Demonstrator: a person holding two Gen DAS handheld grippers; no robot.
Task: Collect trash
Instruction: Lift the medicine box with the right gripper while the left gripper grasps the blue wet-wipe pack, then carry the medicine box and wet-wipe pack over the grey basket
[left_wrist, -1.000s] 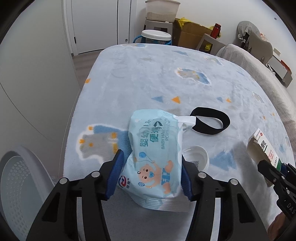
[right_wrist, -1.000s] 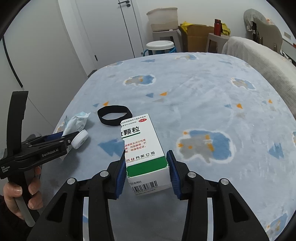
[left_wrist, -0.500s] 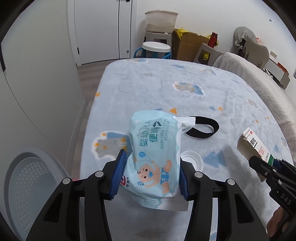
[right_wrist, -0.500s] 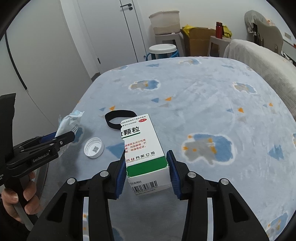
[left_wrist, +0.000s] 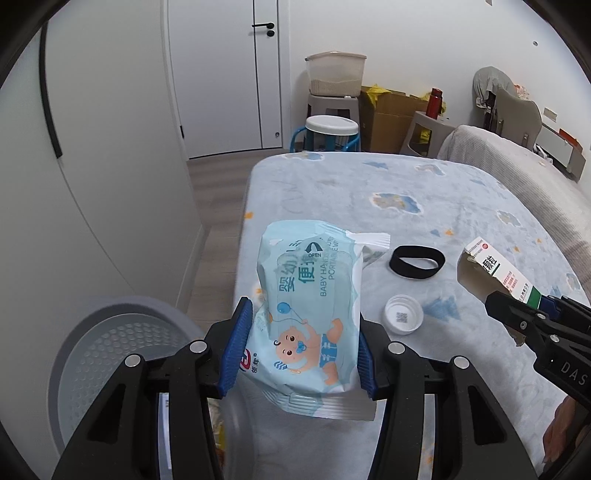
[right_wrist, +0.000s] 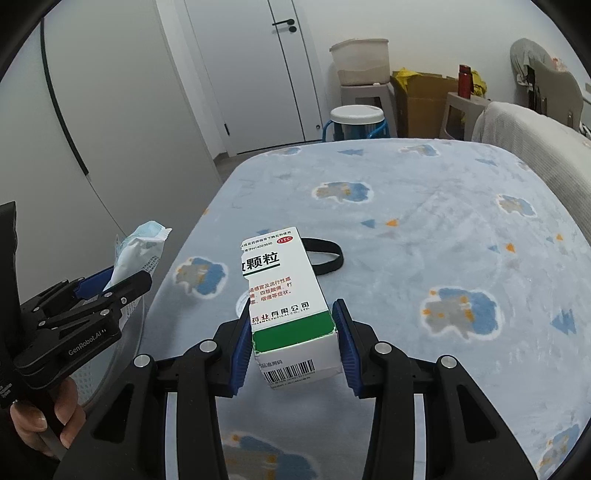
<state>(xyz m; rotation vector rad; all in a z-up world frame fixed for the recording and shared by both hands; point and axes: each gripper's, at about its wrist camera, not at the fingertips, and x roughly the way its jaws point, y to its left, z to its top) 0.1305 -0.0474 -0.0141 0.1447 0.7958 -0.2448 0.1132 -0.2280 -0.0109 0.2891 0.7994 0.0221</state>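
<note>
My left gripper (left_wrist: 301, 347) is shut on a light blue baby wipes pack (left_wrist: 308, 314), held in the air over the bed's left edge. The same pack (right_wrist: 138, 254) shows at the left of the right wrist view. My right gripper (right_wrist: 293, 345) is shut on a white and green medicine box (right_wrist: 286, 291), also lifted above the bed. That box (left_wrist: 495, 271) appears at the right of the left wrist view. A white bottle cap (left_wrist: 403, 314) and a black elastic band (left_wrist: 416, 261) lie on the blue patterned blanket (left_wrist: 424, 192).
A grey perforated bin (left_wrist: 110, 354) stands on the floor at the bed's left side, below the left gripper. Beyond the bed's far end are a white stool (left_wrist: 331, 129), cardboard boxes (left_wrist: 391, 118) and a closed door (left_wrist: 229, 74). A person's hand (right_wrist: 40, 421) holds the left gripper's handle.
Both grippers have risen and drawn back with their loads; the left one has shifted towards the bed's left edge, bringing more of the bin into view. The cap and band stay on the blanket.
</note>
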